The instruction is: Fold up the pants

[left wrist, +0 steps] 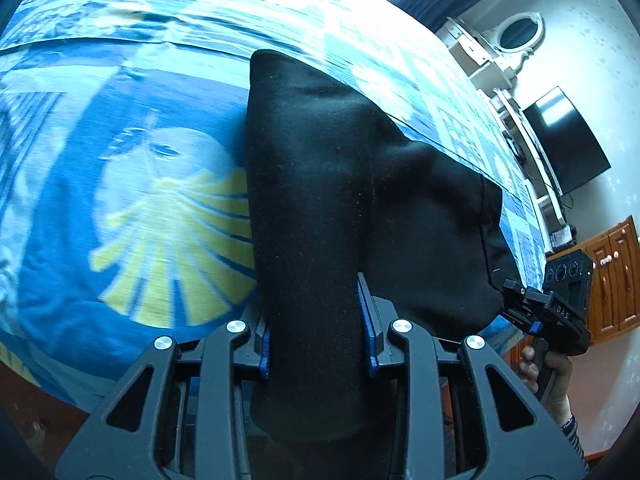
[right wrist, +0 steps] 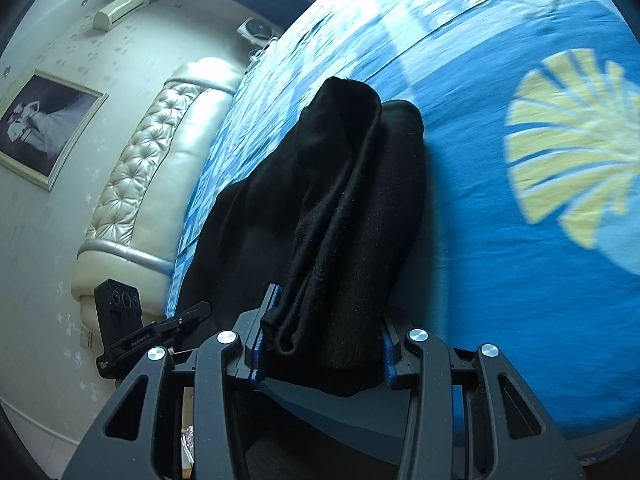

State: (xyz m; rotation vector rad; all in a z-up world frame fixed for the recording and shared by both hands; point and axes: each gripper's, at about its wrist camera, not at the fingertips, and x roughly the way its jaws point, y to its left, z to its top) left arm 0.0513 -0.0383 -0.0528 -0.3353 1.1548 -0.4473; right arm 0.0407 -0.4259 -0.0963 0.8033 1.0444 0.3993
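Both clamped on black pants (left wrist: 316, 208): left hand-held gripper (left wrist: 318, 340), right hand-held gripper (right wrist: 322, 354). Long axis ran away toward far bed (left wrist: 120, 280), bunched, hanging between both.

Black pants (left wrist: 320, 208), bunched and doubled over, held up above blue bedspread (left wrist: 120, 240)

The pants (left wrist: 312, 200) hang over the bed (left wrist: 120, 200), headboard (right wrist: 160, 152) behind.
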